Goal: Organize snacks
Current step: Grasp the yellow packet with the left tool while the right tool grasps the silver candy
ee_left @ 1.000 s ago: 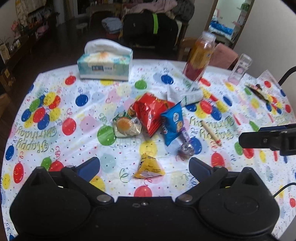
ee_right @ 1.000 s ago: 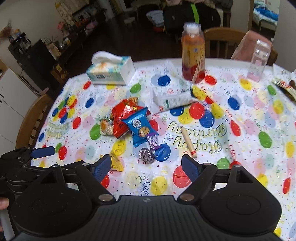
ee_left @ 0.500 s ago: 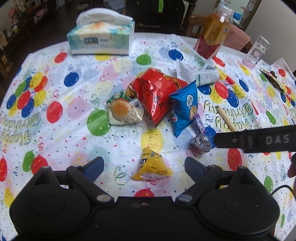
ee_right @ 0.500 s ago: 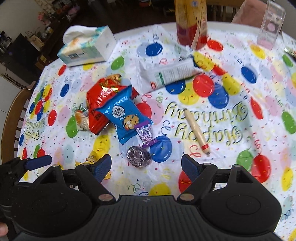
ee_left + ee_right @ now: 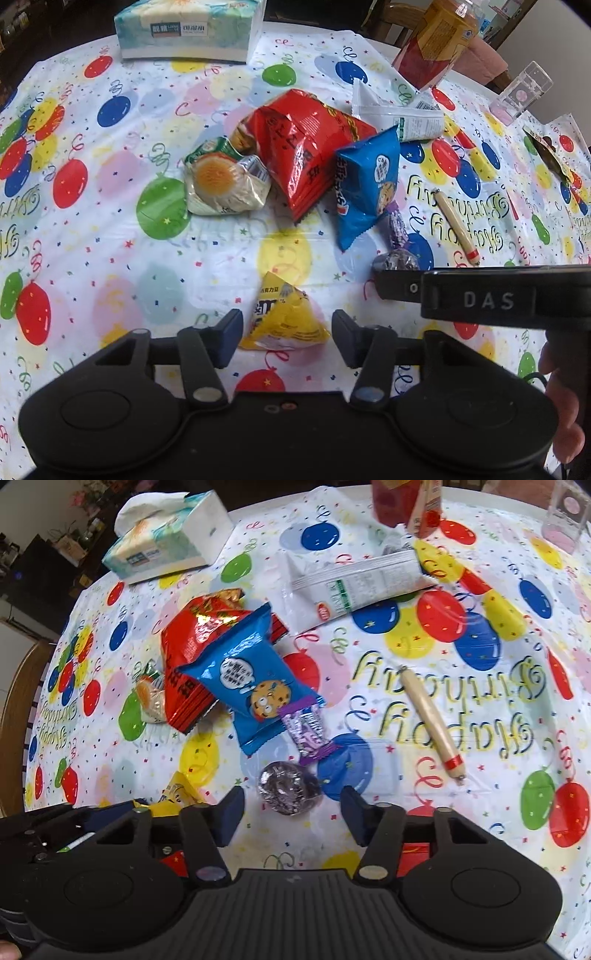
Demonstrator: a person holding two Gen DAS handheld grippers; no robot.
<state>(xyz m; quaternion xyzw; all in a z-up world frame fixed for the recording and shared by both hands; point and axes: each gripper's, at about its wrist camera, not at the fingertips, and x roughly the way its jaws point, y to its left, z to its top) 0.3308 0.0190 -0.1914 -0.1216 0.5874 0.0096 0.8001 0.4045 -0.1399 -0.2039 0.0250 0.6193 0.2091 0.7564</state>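
Observation:
Snacks lie scattered on a balloon-print tablecloth (image 5: 92, 229). My left gripper (image 5: 287, 341) is open, its fingers on either side of a yellow triangular candy packet (image 5: 284, 319). My right gripper (image 5: 291, 818) is open just in front of a round silver-wrapped snack (image 5: 288, 788), which also shows in the left wrist view as a silver ball (image 5: 395, 261). Beyond lie a blue cookie bag (image 5: 251, 679), a red chip bag (image 5: 303, 147), a pastry in clear wrap (image 5: 221, 181), a purple candy (image 5: 308, 733), a white packet (image 5: 354, 585) and a sausage stick (image 5: 432, 723).
A tissue box (image 5: 188, 27) stands at the back left and a drink bottle (image 5: 432, 44) at the back right with a clear plastic box (image 5: 521, 92) beside it. A wooden chair (image 5: 18, 694) sits at the table's left edge. A hand (image 5: 565, 406) holds the right gripper.
Both grippers have moved forward and down toward the table. The left now straddles the yellow packet and the right has come close to the silver snack. Both stay open.

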